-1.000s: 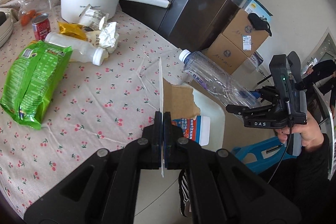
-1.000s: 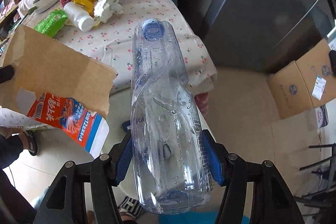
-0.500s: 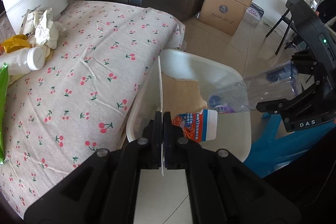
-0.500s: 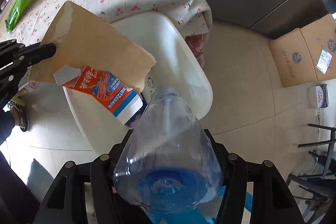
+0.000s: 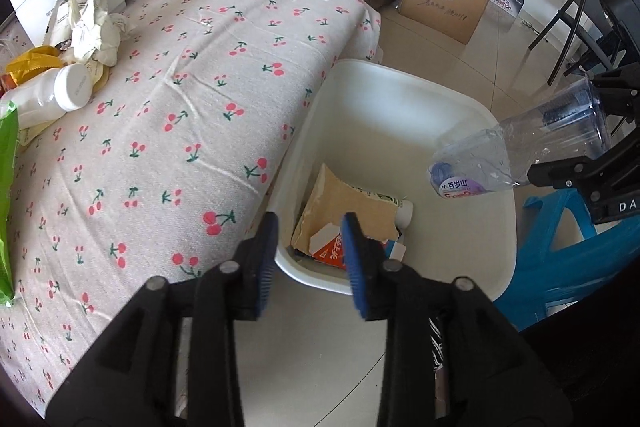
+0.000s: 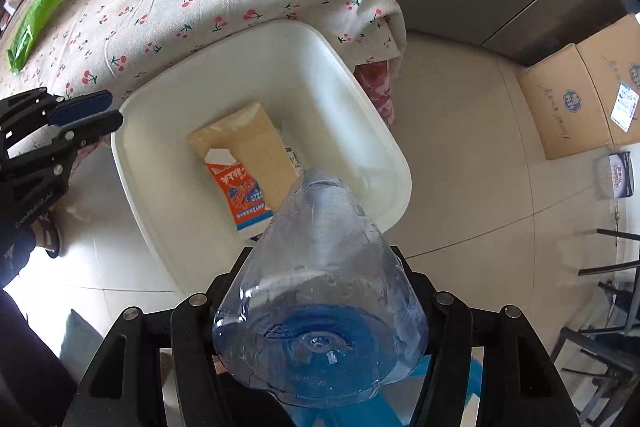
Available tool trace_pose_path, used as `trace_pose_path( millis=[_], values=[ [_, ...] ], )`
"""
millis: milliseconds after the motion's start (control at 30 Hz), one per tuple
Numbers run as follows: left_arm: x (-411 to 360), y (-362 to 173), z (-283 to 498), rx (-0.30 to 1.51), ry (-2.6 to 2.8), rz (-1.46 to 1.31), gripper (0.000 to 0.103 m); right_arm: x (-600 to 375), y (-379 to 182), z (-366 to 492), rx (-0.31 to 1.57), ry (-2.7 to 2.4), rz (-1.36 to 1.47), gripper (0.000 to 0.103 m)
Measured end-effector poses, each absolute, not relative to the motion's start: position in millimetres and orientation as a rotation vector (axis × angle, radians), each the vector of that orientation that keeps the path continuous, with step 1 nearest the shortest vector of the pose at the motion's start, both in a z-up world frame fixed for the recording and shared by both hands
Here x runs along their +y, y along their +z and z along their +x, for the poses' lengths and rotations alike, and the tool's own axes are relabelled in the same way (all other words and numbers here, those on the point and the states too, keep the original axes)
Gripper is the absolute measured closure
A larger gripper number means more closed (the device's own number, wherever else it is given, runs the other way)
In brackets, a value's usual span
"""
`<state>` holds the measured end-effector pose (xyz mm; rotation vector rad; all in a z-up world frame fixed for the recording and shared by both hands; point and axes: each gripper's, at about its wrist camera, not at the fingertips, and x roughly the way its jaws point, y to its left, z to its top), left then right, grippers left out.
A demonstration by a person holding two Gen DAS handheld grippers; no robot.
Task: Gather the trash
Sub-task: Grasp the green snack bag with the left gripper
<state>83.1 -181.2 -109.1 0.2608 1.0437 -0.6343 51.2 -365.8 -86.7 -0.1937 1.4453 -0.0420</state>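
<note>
The torn carton (image 5: pixel 344 211) has dropped into the white bin (image 5: pixel 404 95) from the left gripper (image 5: pixel 310 259), whose jaws have just been opening and stand empty, while the right gripper (image 6: pixel 320 291), its pads hidden there, clamps the clear bottle (image 6: pixel 320 291) neck-down above the bin, its label readable only from the left wrist.

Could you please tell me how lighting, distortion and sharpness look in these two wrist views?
Left wrist view: sharp, even daylight, fisheye bending the tablecloth edge, dark corners. Right wrist view: the clear bottle fills the foreground, glints, and blurs what lies behind it; the white bin wall looks bright but keeps its detail.
</note>
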Motion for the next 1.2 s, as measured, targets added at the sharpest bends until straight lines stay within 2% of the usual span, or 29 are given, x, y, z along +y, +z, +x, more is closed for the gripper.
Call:
trace_pose_path(
  millis=[100,200,367,567,833,1067,1133,1167,1200],
  values=[
    [-170.6,-98.8,81.8,1.040,-0.608,0.247,0.039,-366.1,-78.9,53.9,1.418,-0.052,-0.185,0.035],
    [-158.5,-88.1,81.0,1.033,-0.554,0.256,0.028,-363.4,-70.5,56.4,1.384,-0.047,-0.177,0.030],
    [-126.0,-68.5,83.4,1.020,-0.439,0.281,0.020,-351.1,-60.7,66.5,1.337,-0.037,-0.187,0.025],
    [-67.7,-57.7,105.1,1.015,-0.255,0.333,0.018,-328.4,-55.1,90.4,1.290,-0.013,-0.200,0.024],
    [1.1,-79.1,152.5,1.052,-0.029,0.438,0.018,-279.8,-47.0,120.1,1.245,0.068,-0.206,0.021],
    [27.7,-96.1,181.8,1.123,-0.010,0.354,0.018,-244.9,-54.9,143.6,1.234,0.094,-0.238,0.020],
    [28.3,-98.7,185.1,1.140,-0.026,0.334,0.023,-235.8,-58.6,148.7,1.234,0.097,-0.254,0.020],
    [29.4,-101.0,187.0,1.152,-0.034,0.325,0.034,-233.0,-60.2,150.7,1.234,0.101,-0.259,0.020],
    [29.6,-103.2,188.9,1.171,-0.042,0.315,0.039,-229.4,-61.5,152.7,1.235,0.106,-0.262,0.020]
  ],
)
